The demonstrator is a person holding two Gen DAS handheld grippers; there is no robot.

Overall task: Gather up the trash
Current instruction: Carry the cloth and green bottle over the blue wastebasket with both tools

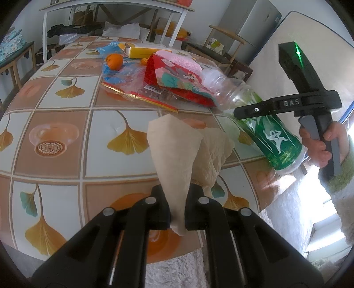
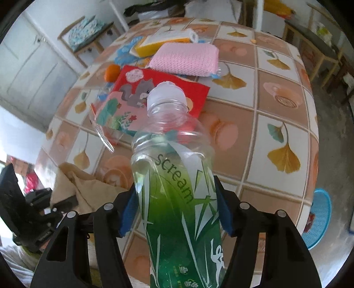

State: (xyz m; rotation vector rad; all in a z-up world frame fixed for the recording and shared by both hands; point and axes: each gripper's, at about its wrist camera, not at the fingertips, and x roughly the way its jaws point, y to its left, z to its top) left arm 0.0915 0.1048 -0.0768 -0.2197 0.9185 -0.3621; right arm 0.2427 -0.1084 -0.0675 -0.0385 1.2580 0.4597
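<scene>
My left gripper (image 1: 177,209) is shut on a crumpled beige paper napkin (image 1: 174,150) and holds it above the near edge of the table. My right gripper (image 2: 177,210) is shut on an empty plastic bottle with a green label (image 2: 177,199), cap pointing away over the table. The bottle also shows in the left wrist view (image 1: 265,124), held by the right gripper (image 1: 254,109). The napkin shows at the lower left of the right wrist view (image 2: 75,188). A red snack bag (image 1: 174,75), clear wrappers (image 1: 141,95) and a blue plastic bag (image 1: 117,66) lie further back.
The table wears a tiled ginkgo-leaf cloth (image 1: 73,137). On it sit an orange (image 1: 114,61), a yellow box (image 1: 143,52) and a pink packet (image 2: 185,59). Chairs (image 1: 223,51) and a white shelf frame (image 1: 110,13) stand behind. A blue basket (image 2: 320,219) is on the floor at the right.
</scene>
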